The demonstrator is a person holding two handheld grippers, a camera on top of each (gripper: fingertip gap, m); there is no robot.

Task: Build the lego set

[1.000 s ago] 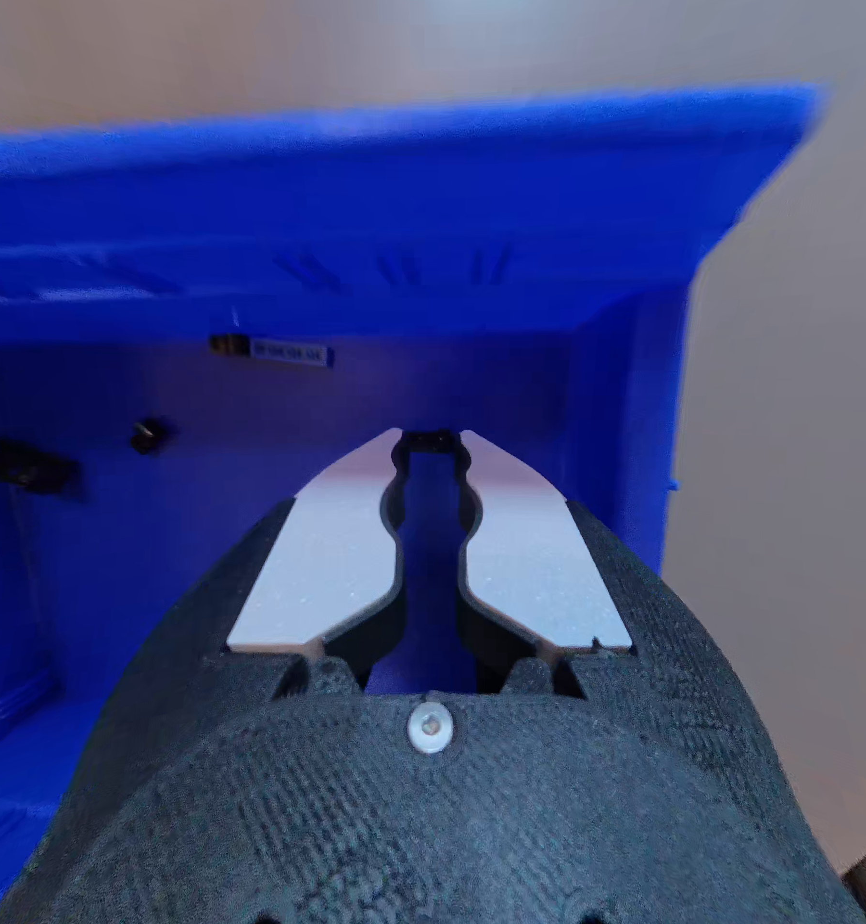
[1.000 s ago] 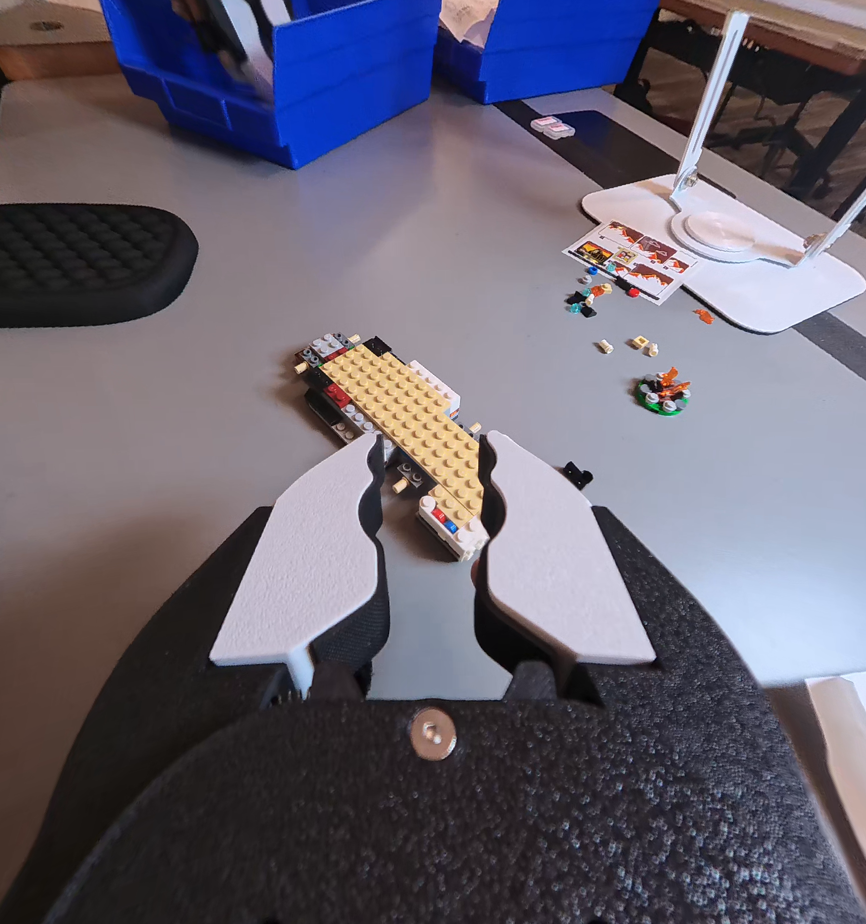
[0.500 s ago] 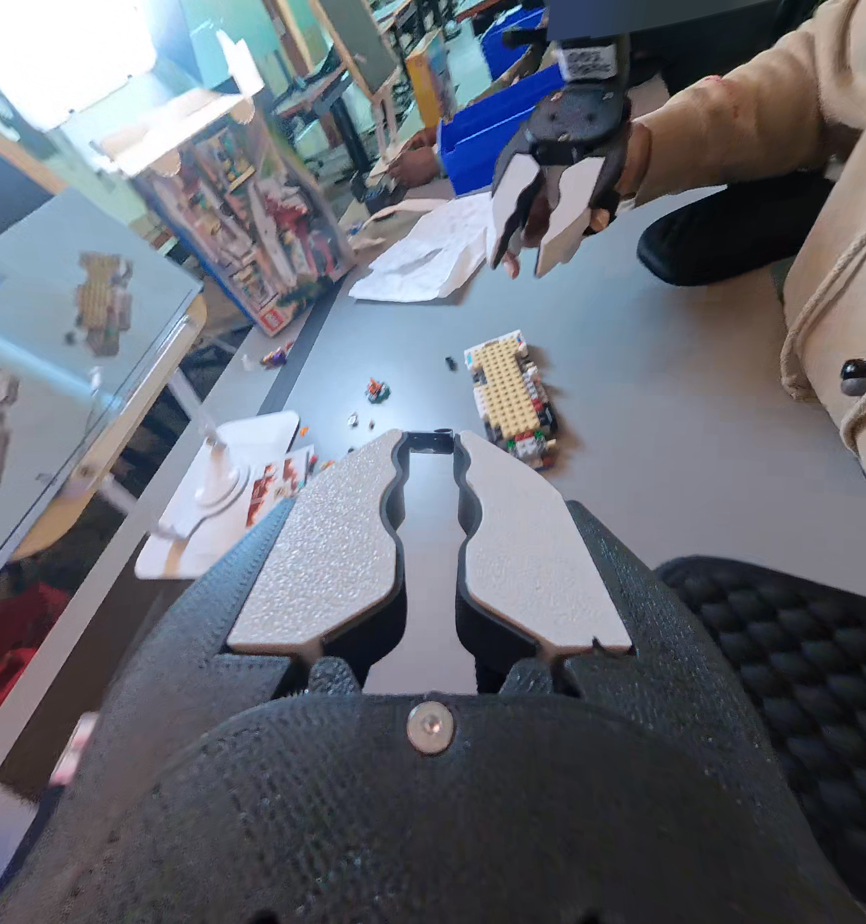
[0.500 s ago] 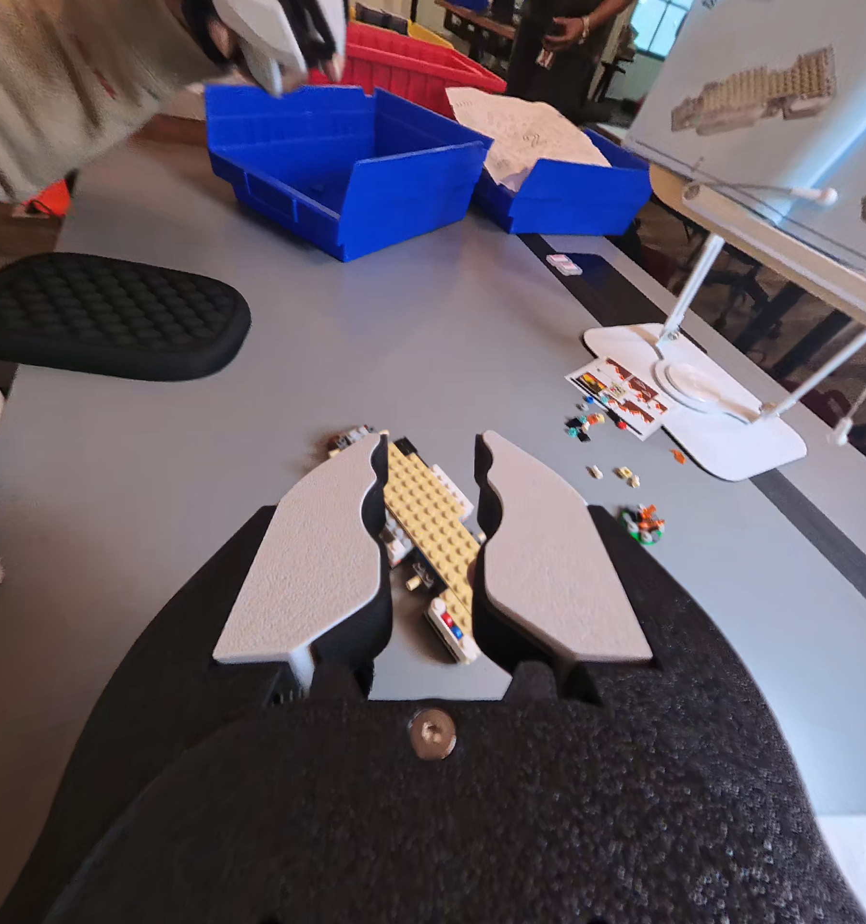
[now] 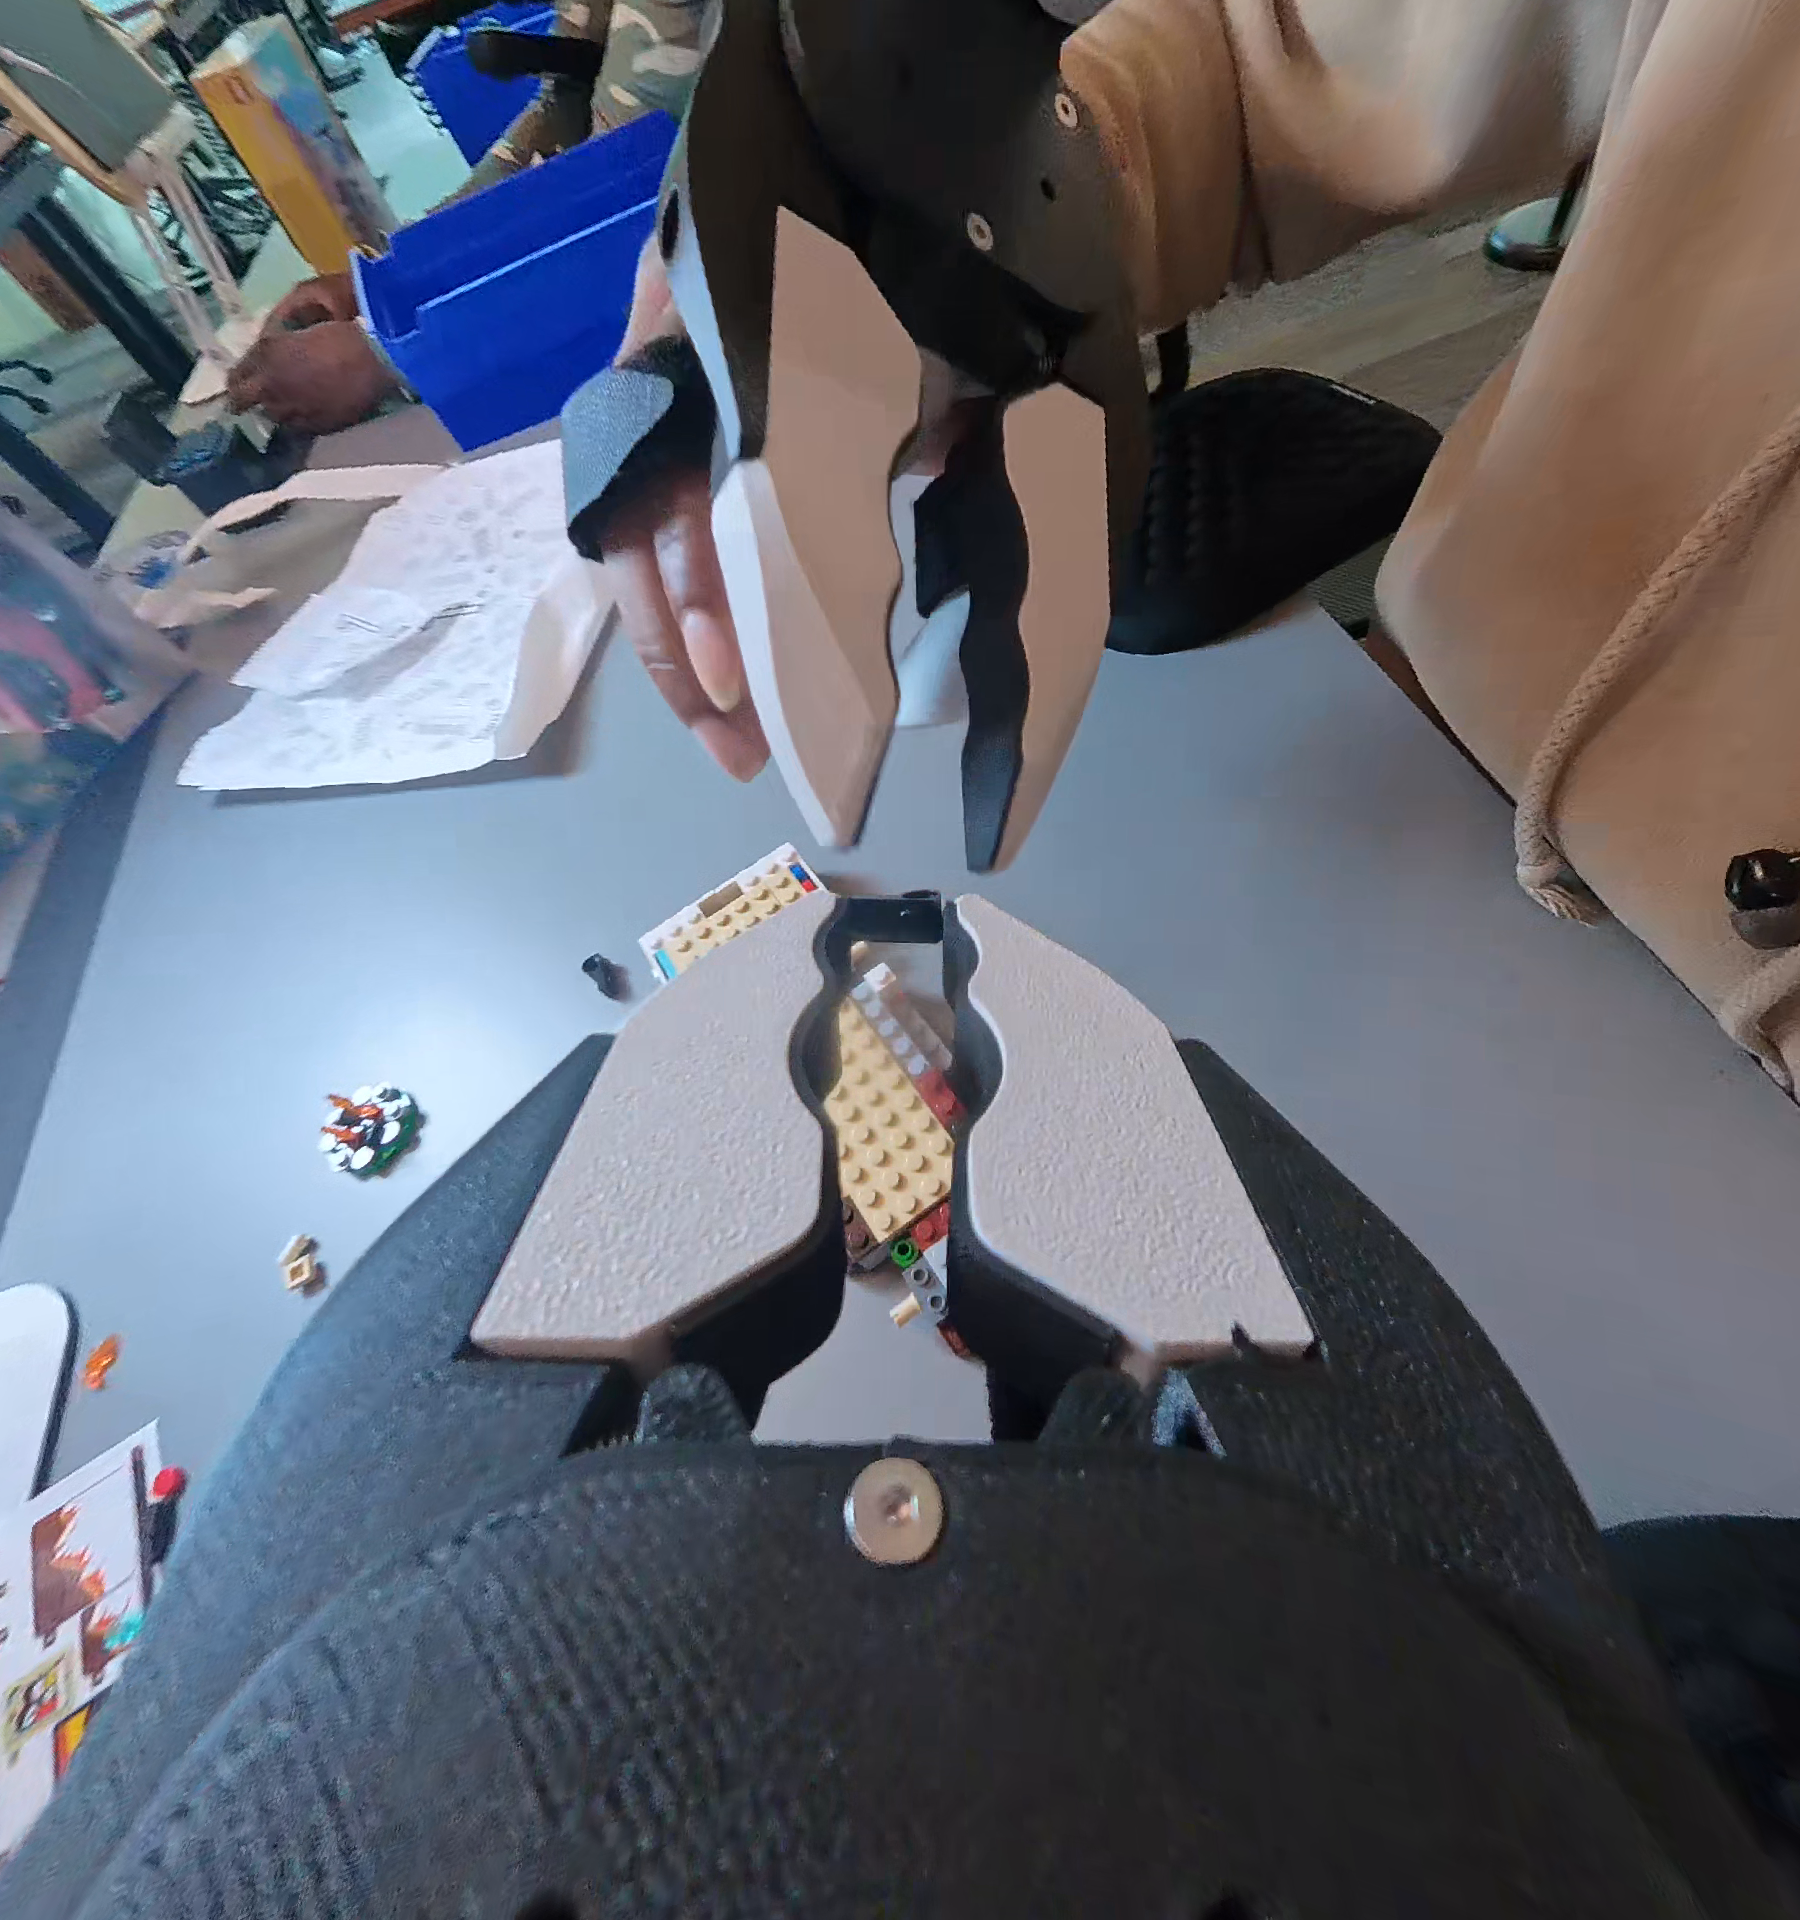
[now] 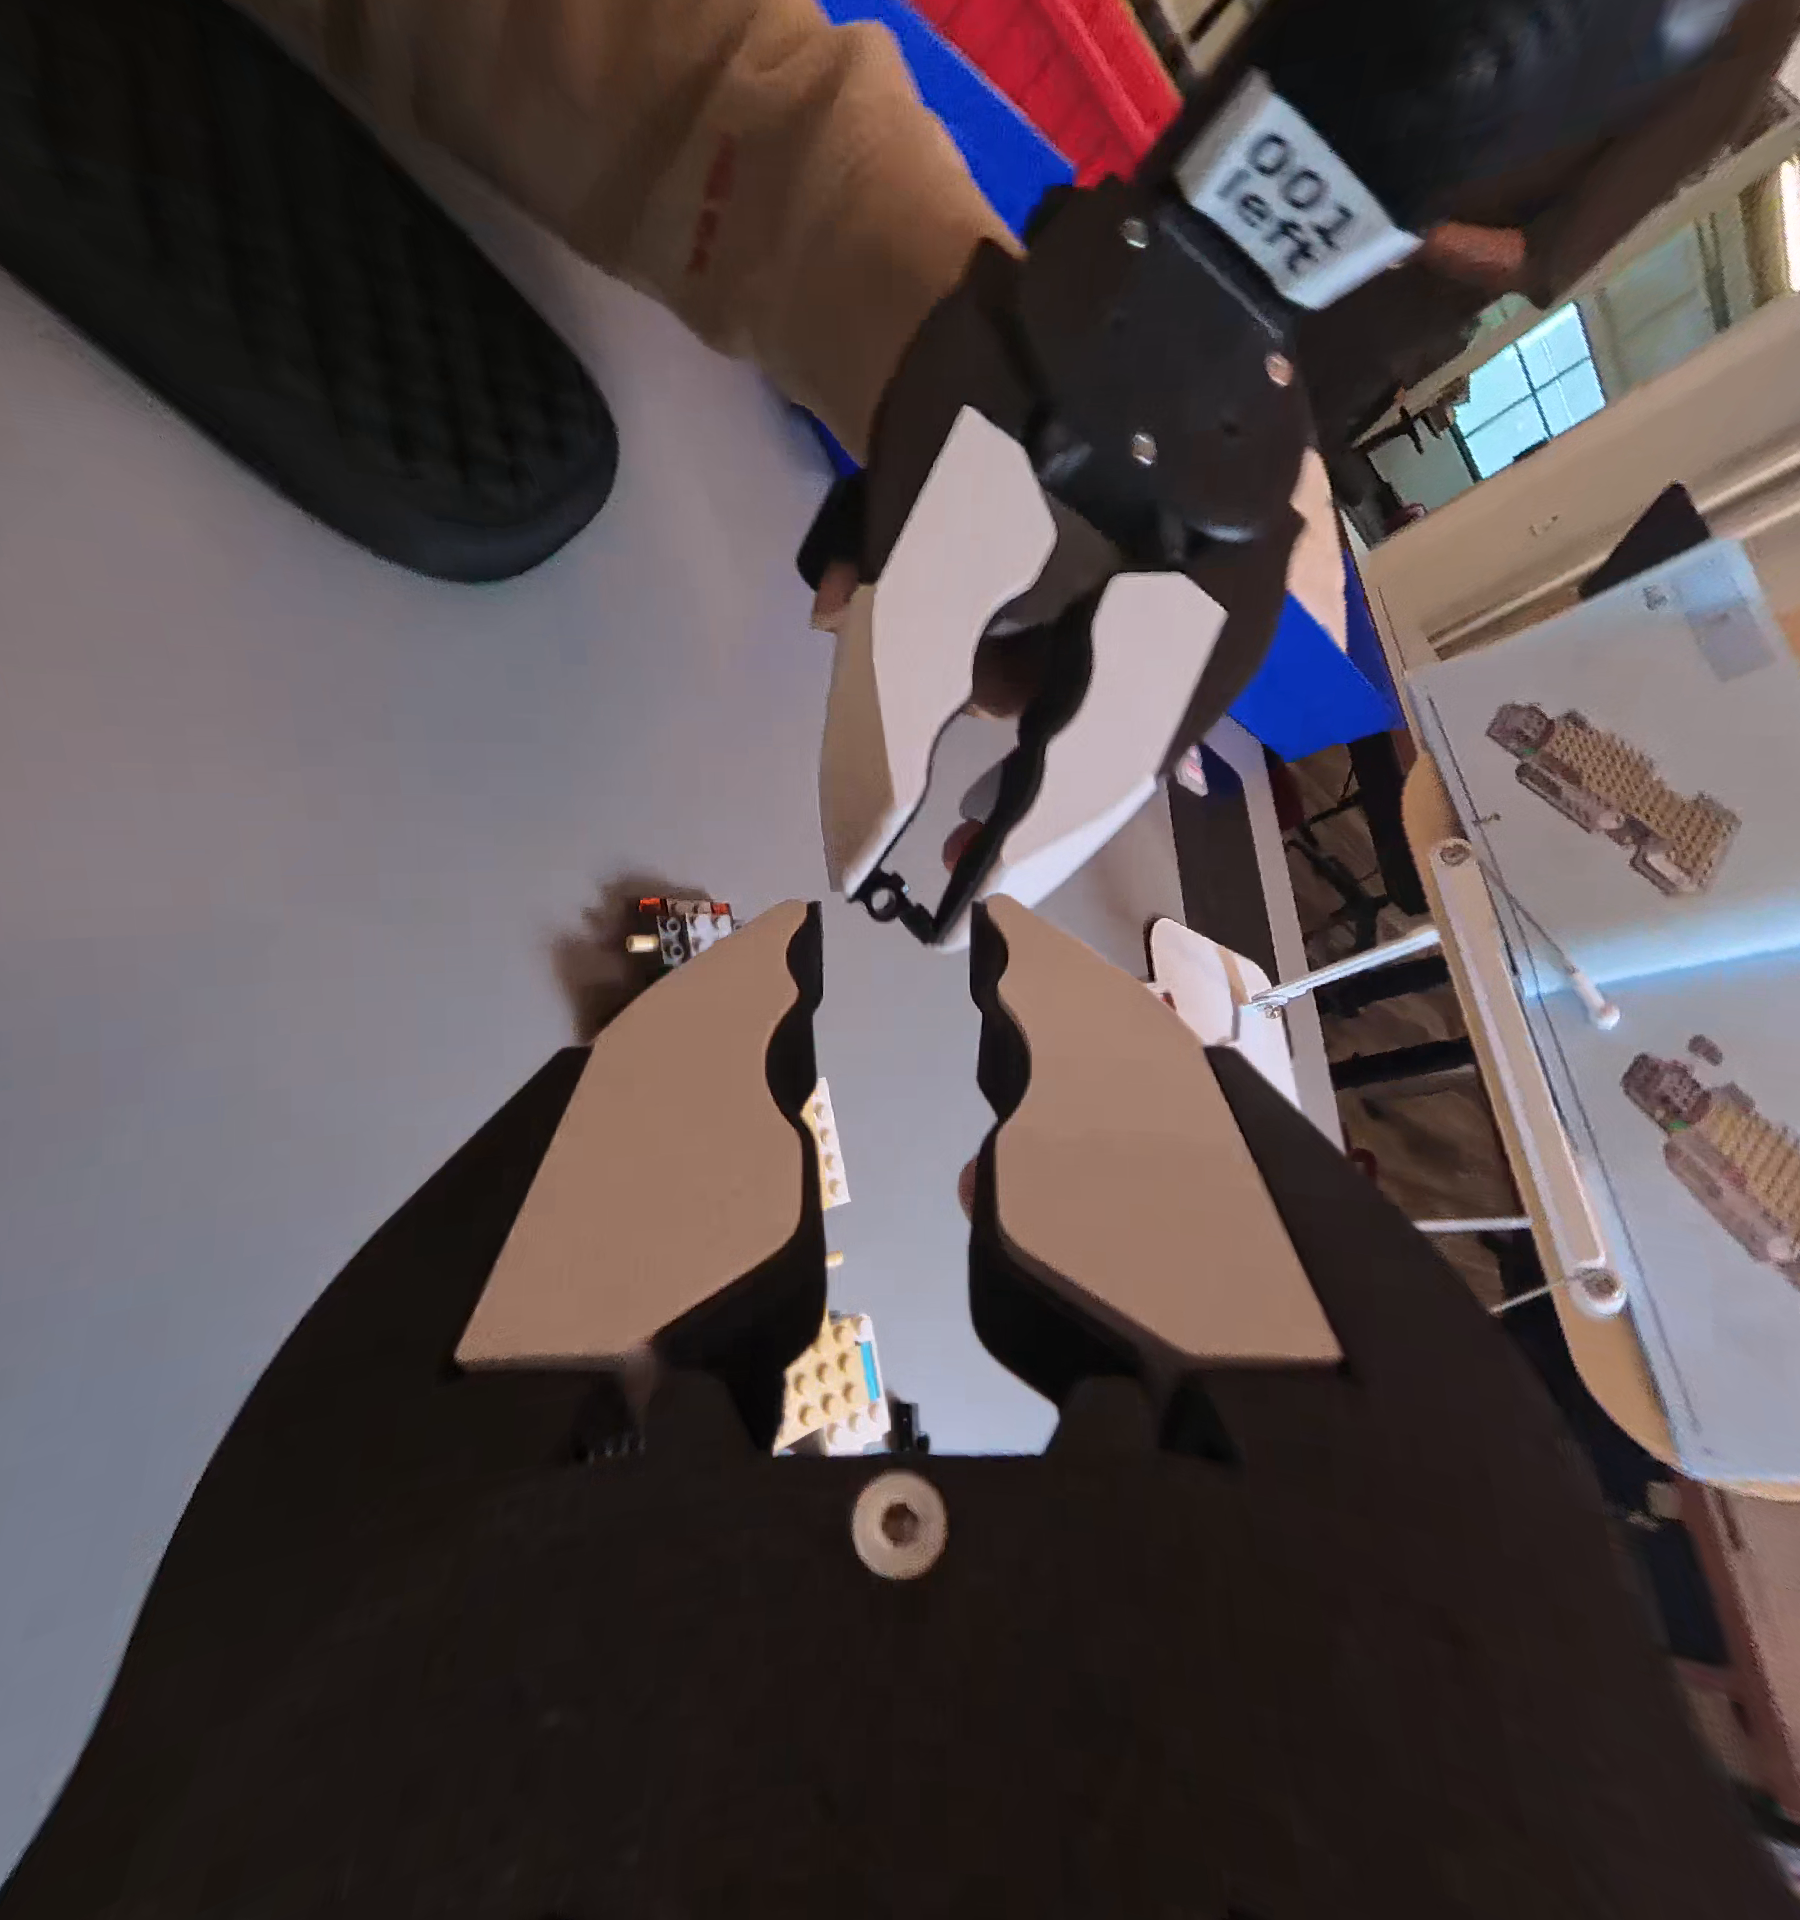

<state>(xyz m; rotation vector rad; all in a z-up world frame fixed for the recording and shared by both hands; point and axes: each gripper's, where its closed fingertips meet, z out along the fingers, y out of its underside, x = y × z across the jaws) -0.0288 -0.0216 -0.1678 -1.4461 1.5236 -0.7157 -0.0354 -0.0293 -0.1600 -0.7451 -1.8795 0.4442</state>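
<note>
Centre frame, the left gripper (image 5: 891, 920) pinches a small black brick piece (image 5: 888, 918) at its fingertips, above the tan studded brick model (image 5: 891, 1132) on the grey table (image 5: 1343, 935); the right gripper (image 6: 896, 925), jaws spread and empty, hovers facing it; keeping the piece level seems wise.

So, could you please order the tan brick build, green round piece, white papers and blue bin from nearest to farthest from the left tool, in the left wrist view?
1. tan brick build, just beneath the left tool.
2. green round piece, to the left.
3. white papers, farther left.
4. blue bin, behind the papers.
</note>
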